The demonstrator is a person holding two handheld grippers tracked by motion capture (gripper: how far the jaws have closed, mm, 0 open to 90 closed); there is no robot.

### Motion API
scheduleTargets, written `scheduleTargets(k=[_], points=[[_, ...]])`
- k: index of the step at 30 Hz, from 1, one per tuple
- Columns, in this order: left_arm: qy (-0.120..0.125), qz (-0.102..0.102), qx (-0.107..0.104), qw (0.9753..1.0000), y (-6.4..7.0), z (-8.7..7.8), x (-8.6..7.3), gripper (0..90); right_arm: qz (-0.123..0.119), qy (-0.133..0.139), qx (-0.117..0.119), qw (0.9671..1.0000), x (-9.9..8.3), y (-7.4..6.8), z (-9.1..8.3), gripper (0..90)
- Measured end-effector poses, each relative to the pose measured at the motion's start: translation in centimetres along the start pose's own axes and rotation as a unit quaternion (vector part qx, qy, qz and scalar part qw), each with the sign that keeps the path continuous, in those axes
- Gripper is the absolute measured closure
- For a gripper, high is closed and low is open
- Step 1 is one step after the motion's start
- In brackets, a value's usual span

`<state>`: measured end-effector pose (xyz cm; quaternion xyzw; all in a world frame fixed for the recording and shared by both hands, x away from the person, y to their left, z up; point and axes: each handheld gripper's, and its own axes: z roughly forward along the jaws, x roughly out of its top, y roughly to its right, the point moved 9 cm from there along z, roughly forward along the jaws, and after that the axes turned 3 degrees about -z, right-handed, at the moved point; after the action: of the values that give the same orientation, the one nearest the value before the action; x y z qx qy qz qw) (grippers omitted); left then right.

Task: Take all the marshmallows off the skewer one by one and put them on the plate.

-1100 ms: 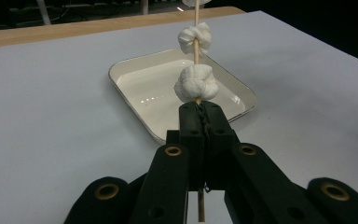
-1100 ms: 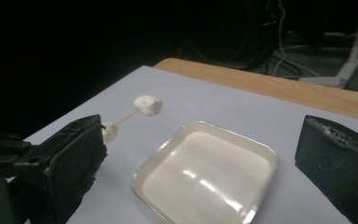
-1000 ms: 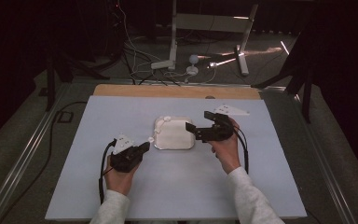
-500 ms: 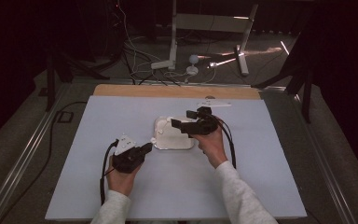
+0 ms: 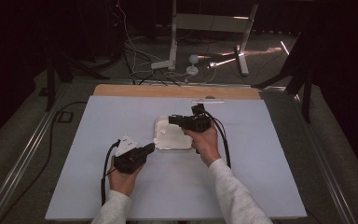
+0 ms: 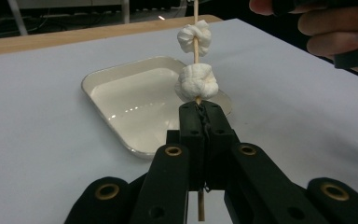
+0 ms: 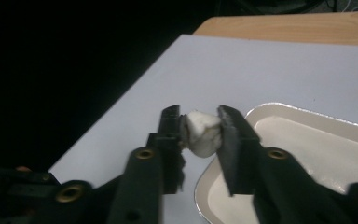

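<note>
Since the earlier frames, the right gripper (image 5: 173, 120) had moved left from beside the tray's right edge to a position above the tray (image 5: 168, 144), and its jaws now pointed left. It gripped a white marshmallow (image 7: 203, 132) between its jaws, which were closed only as far as the marshmallow's width. The left gripper (image 5: 150, 148) had stayed near the tray's front left corner. Its jaws were fully closed on a thin wooden skewer (image 6: 196, 18), held roughly upright in the left gripper view. Two marshmallows were threaded on the skewer: the lower marshmallow (image 6: 194, 83) sat just above the jaw tips, and the upper marshmallow (image 6: 194, 38) sat above it. The shallow white tray rested on the white table surface (image 5: 261, 158).
</note>
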<state>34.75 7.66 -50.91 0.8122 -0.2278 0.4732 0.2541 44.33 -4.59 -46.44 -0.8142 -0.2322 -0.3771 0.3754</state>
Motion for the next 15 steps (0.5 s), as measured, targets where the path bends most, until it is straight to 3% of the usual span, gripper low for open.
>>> scheduleTargets(k=[3,12,14,15], points=[[0.000,-0.001,-0.008,1.0000,0.2,0.1,0.1,90.0,-0.005,0.007,-0.009,0.9999,0.2,0.1,-0.3,78.4],[-0.008,0.008,0.003,0.9999,0.2,-0.1,0.4,90.0,-0.017,0.027,-0.057,0.9979,0.9,0.2,-0.4,81.2],[-0.032,0.022,0.021,0.9990,-0.3,-0.1,-0.4,90.0,-0.015,0.048,-0.102,0.9935,1.4,1.2,-0.9,82.2],[-0.032,0.022,0.021,0.9990,-0.3,-0.1,-0.4,90.0,0.004,0.062,-0.105,0.9925,1.9,1.8,-1.6,82.1]])
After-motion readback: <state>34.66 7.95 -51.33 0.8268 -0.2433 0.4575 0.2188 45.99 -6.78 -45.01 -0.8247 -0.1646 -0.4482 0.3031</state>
